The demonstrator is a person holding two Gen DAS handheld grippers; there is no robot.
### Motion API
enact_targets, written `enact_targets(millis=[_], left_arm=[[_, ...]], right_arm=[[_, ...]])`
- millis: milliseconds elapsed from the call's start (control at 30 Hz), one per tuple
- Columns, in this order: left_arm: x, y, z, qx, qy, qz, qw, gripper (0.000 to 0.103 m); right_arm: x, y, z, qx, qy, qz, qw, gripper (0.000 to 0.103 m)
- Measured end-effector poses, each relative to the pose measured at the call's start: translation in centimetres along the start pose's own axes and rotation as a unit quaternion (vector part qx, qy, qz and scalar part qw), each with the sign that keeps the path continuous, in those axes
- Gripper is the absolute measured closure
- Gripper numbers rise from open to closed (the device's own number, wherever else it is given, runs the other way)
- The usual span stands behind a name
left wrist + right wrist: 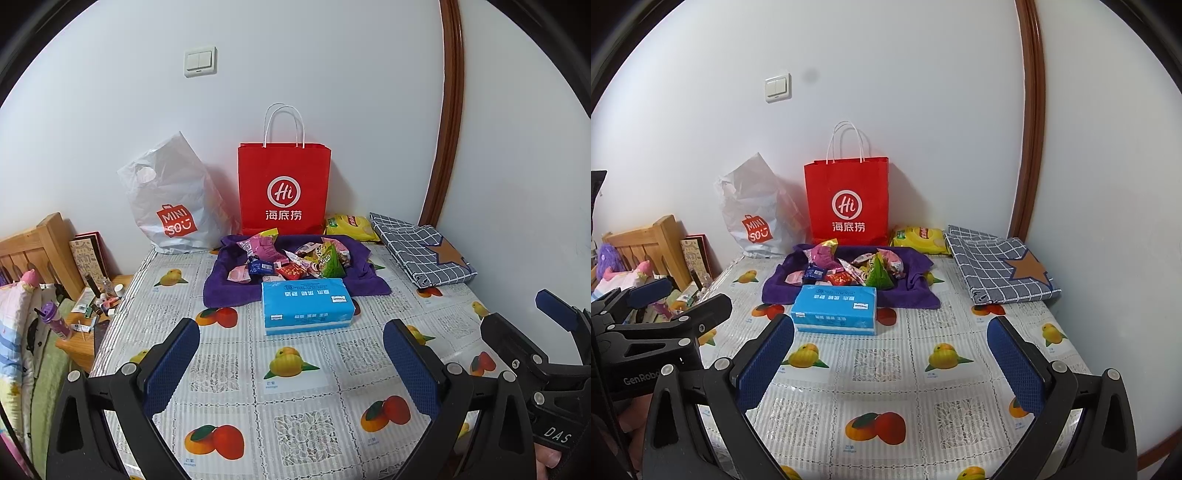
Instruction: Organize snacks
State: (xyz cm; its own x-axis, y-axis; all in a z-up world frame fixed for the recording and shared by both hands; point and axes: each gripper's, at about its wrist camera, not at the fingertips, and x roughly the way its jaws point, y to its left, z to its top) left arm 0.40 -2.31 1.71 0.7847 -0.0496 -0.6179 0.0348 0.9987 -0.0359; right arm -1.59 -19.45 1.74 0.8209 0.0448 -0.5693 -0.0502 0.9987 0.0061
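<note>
While both grippers hang spread and empty over the near tablecloth [295,369], the left gripper [291,365] faces the tissue pack [306,306] squarely. Its long side lies crosswise, screening the snacks [295,262] heaped on the purple towel [221,291] straight beyond. From the right gripper [890,365] they lie ahead, slightly leftward, so the left seems marginally better placed.

A red paper bag [283,188] with white logo, a white plastic bag [173,206] with red logo, a purple towel [225,291], a blue tissue pack [306,306] and grey checked cloth [421,254] top a fruit-patterned counter [295,387].
</note>
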Motion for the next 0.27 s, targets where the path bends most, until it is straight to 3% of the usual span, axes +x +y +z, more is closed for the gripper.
enact_targets(millis=[267], left_arm=[[-0.02, 0.06, -0.03, 0.001, -0.002, -0.001, 1.0000, 0.002]], right_arm=[[-0.01, -0.02, -0.01, 0.000, 0.000, 0.001, 1.000, 0.000]])
